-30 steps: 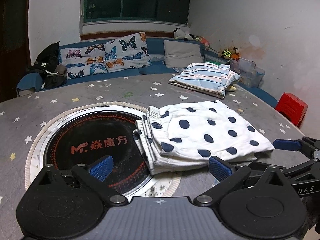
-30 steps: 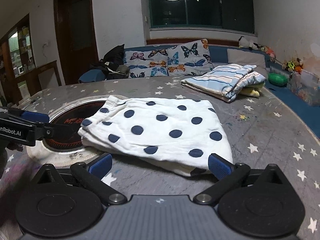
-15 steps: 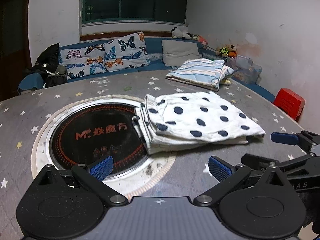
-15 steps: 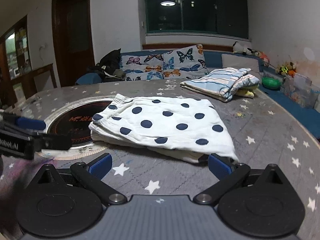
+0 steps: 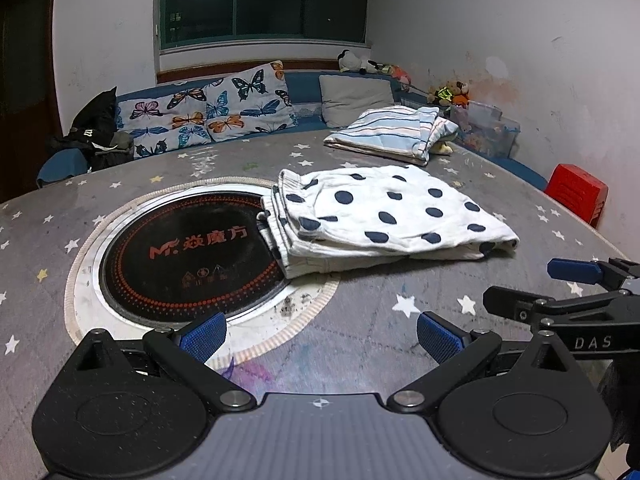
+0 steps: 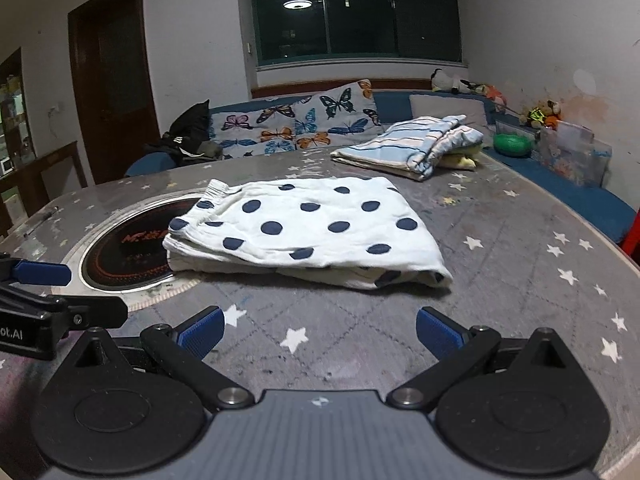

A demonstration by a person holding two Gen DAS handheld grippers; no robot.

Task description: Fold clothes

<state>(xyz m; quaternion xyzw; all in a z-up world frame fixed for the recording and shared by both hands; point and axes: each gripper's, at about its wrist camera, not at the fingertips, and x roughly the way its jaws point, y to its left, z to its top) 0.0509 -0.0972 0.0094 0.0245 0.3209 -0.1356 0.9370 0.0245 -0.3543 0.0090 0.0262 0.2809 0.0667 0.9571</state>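
Observation:
A white garment with dark blue dots lies folded on the grey star-patterned table, its waistband end overlapping the black round hob. My left gripper hangs open near the table's front edge, well short of the garment, nothing between its blue pads. My right gripper is also open and empty, a little back from the garment's near fold. Each gripper shows in the other's view: the right one at the right edge, the left one at the left edge.
A folded blue-striped pile sits at the table's far side. The black hob with a pale ring is set in the table on the left. A sofa with butterfly cushions runs behind; a red stool stands at right.
Both grippers have drawn back from the dotted garment toward the table's front edge and risen slightly. The garment lies still where it was left.

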